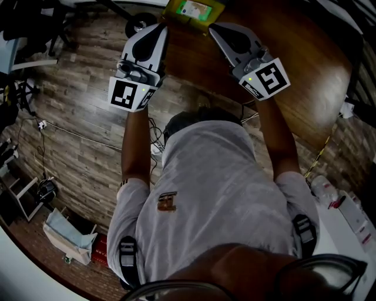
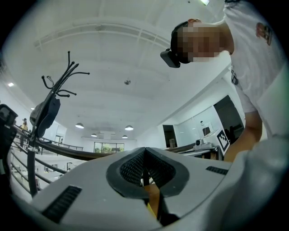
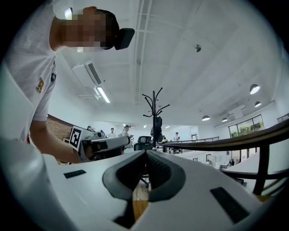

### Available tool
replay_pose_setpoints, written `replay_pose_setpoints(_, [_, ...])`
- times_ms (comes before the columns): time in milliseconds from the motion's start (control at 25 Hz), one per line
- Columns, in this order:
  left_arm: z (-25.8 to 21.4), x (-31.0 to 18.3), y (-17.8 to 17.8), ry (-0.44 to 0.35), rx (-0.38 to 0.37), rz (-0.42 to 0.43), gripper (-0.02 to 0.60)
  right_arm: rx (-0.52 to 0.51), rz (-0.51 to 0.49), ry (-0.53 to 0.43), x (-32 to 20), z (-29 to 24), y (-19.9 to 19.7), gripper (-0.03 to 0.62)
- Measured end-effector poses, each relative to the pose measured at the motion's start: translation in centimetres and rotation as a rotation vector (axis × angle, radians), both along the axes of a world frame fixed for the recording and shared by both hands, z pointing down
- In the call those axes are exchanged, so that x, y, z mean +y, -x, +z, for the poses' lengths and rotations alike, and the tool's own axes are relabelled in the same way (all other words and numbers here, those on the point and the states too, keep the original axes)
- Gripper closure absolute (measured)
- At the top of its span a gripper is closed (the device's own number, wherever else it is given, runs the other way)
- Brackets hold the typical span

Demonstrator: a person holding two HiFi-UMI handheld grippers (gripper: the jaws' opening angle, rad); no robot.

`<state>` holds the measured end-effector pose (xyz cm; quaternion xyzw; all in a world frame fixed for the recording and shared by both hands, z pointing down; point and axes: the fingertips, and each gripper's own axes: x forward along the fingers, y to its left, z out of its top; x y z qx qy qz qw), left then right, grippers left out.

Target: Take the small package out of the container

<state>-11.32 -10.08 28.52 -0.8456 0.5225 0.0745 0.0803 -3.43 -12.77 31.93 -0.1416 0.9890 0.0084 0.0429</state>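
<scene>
Both tongs empty. The left gripper (image 1: pixel 161 29) (image 2: pixel 145 150) has its jaws pressed together with nothing between them, and the right gripper (image 3: pixel 145 152) (image 1: pixel 215 29) is the same, black ribbed pads meeting at the tips. Both are held out side by side over the near edge of the round dark brown wooden table (image 1: pixel 294 76).

The task's thing sits at the top edge of the head view, on the table just beyond and between the 2 gripper tips: a yellow shallow rectangular container (image 1: pixel 174 7) with a small pale green-and-white flat package (image 1: pixel 195 9) inside it, partly cut off by the frame. Neither gripper view shows it; both look out level over the room.

Step in hand, as I read it, is the approach, with nothing grasped yet. To do it well, spread 1 gripper's jaws before reaching the rim, tip that gripper downward into the container, and steady the container with the other gripper so it doesn't slide.

The package seems to lie flat, long axis running left to right across the head view and slightly tilted. So pinch across its short side. Detail too small for more.
</scene>
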Motion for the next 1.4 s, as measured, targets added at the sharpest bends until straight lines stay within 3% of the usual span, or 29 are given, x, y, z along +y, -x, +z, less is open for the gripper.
replay_pose_setpoints(640, [0.7, -6.7, -1.0, 0.047, -0.088, 0.064, 0.563, -0.002, 0.036, 0.015, -5.5, -0.1, -0.9, 0.563])
replay_pose_setpoints(960, [1.2, -10.4, 1.3, 0.054, -0.114, 0.143, 0.563, 0.023, 0.087, 0.005, -8.5, -0.5, 2.1, 0.563])
replay_pose_setpoints(1400, [4.3, -15.0, 5.3, 0.101, -0.241, 0.315, 0.560, 0.065, 0.169, 0.007, -12.1, 0.1, 8.1, 0.562])
